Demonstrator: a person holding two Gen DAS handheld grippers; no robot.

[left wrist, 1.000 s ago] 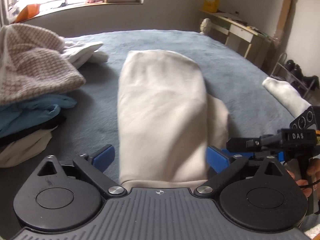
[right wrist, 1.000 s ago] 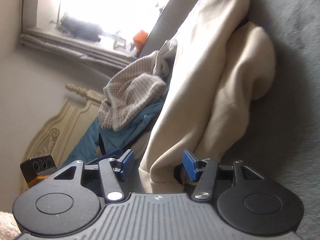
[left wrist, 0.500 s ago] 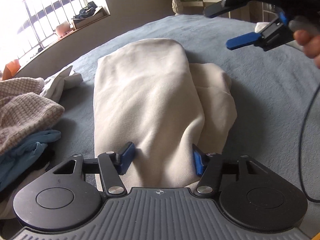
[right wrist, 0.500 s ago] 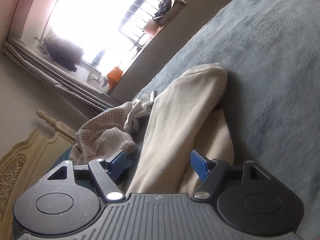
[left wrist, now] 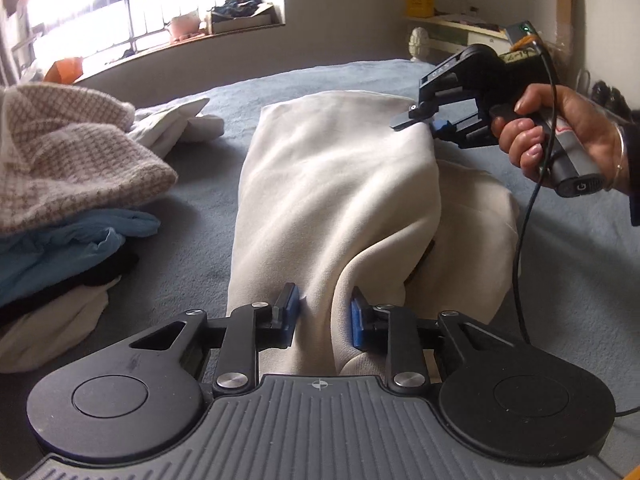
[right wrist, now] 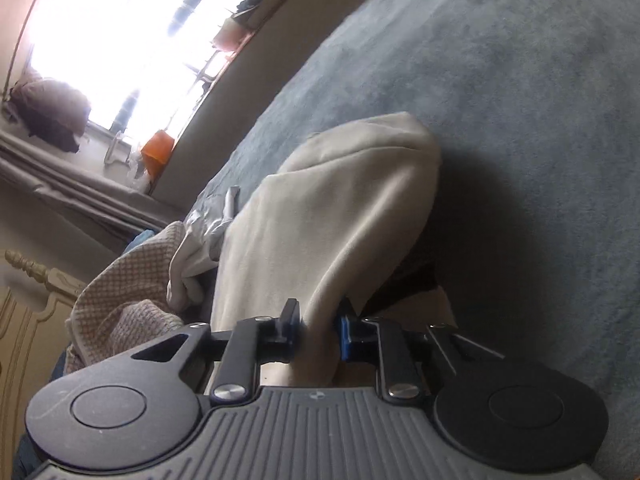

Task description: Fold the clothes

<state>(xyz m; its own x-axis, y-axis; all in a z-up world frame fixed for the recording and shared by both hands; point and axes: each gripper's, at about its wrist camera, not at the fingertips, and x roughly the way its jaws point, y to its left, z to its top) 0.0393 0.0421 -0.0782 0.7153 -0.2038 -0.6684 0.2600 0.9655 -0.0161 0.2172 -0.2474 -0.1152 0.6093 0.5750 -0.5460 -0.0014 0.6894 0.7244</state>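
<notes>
A cream garment (left wrist: 336, 200) lies folded lengthwise on the grey-blue bed (left wrist: 192, 248), its near end raised. My left gripper (left wrist: 323, 318) is shut on a bunched fold at that near end. In the left wrist view a hand holds my right gripper (left wrist: 426, 122), which pinches the garment's far right edge. In the right wrist view my right gripper (right wrist: 318, 330) is shut on the cream garment (right wrist: 320, 216), and the cloth runs away toward a rounded far end. A second cream layer (left wrist: 476, 220) lies flat under the right side.
A pile of clothes lies to the left: a beige checked knit (left wrist: 72, 160), a light blue garment (left wrist: 60, 256) and white cloth (left wrist: 176, 126). A window sill (left wrist: 168, 44) runs behind the bed. A cable (left wrist: 524, 248) hangs from the right gripper. A carved headboard (right wrist: 28, 292) shows at left.
Both grippers have closed on the cream garment. The right gripper came down from above the bed to the garment's far right edge, and the cloth has lifted between the two.
</notes>
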